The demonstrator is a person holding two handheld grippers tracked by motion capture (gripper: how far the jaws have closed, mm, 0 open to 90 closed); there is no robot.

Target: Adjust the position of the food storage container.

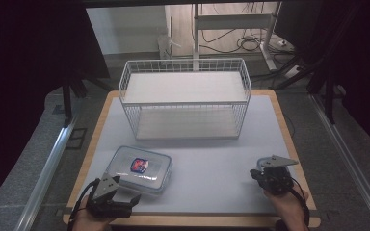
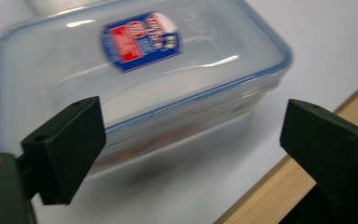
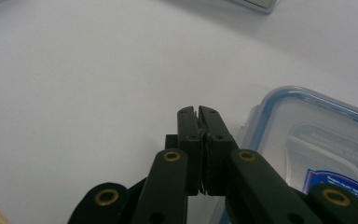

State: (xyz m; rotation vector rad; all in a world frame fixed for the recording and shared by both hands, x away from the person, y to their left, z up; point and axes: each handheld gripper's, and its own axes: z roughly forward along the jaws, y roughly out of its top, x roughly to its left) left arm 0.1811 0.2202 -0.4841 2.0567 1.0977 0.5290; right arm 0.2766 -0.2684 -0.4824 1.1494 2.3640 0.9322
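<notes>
Container: clear lidded box (image 1: 140,169) lies near-left on the bench (image 1: 212,159), close to its near edge.
Left claw (image 1: 127,198): spread, just beside the box, gripping nothing.
Right claw (image 1: 256,174): pressed together, near-right, open bench around.
Wire rack (image 1: 185,98): far centre.

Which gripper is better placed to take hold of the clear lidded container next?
The left. The left gripper sits right beside the container with its jaws wide open toward it, not yet touching. The right gripper is shut and farther off across the mat.
</notes>
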